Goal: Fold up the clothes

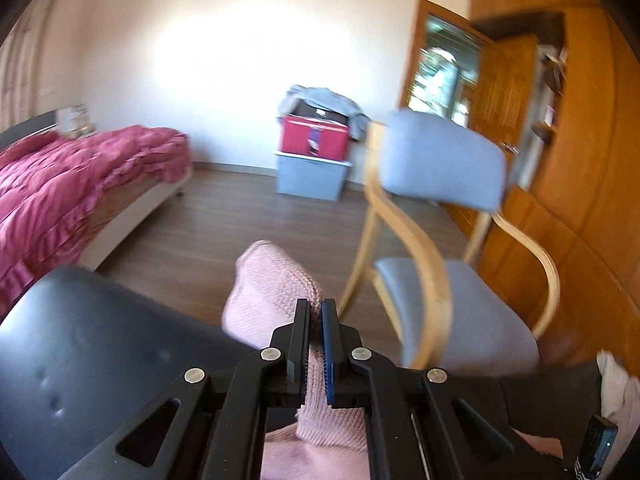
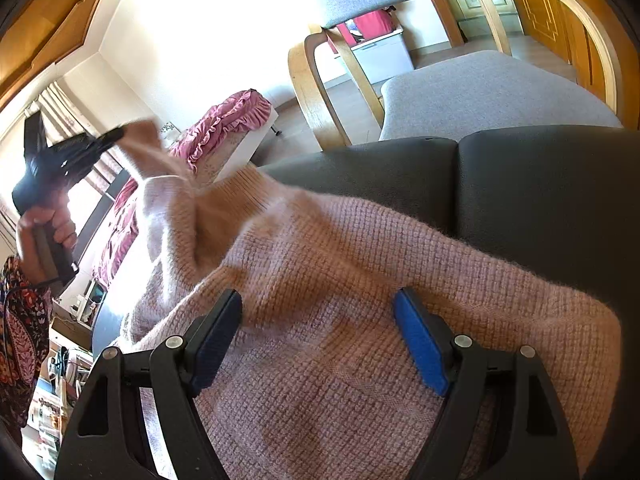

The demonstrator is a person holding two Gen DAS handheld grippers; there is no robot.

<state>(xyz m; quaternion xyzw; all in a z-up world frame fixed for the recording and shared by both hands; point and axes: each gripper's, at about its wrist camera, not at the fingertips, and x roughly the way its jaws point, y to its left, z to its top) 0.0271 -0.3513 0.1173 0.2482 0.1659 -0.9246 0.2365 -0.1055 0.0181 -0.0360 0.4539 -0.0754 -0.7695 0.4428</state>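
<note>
right wrist view, nearest first: the right gripper (image 2: pixel 318 340) stands with its jaws spread wide over the body of the pink knit sweater (image 2: pixel 360 280), pinching nothing. whether its fingertips press down on the knit cannot be told. the sweater lies across a dark cushioned seat (image 2: pixel 520 184), and its ribbed edge reaches toward the seam between the cushions. up at the left, the left gripper (image 2: pixel 116 135) is held in a hand (image 2: pixel 44 232) with a flap of the same sweater lifted in it, so the cloth rises in a slack sheet from the seat.

left wrist view shows that grip closely: the left gripper (image 1: pixel 316 312) has its pads pressed together on a fold of the pink knit (image 1: pixel 272 288), which bulges just past the tips and drapes back under the tool. the dark seat (image 1: pixel 80 340) lies to its lower left. beyond stands a wooden armchair with grey cushions (image 1: pixel 440 160), then a red box on a grey bin (image 1: pixel 316 152) by the wall, and a bed with a crimson cover (image 1: pixel 80 176) at the left.

the step looks like carrying the lifted side across the body. to do it well, keep the pinch firm, let the body stay flat under the open tool as an anchor, and bring the flap over low and even, so the loose knit does not stretch or drag the rest askew.
</note>
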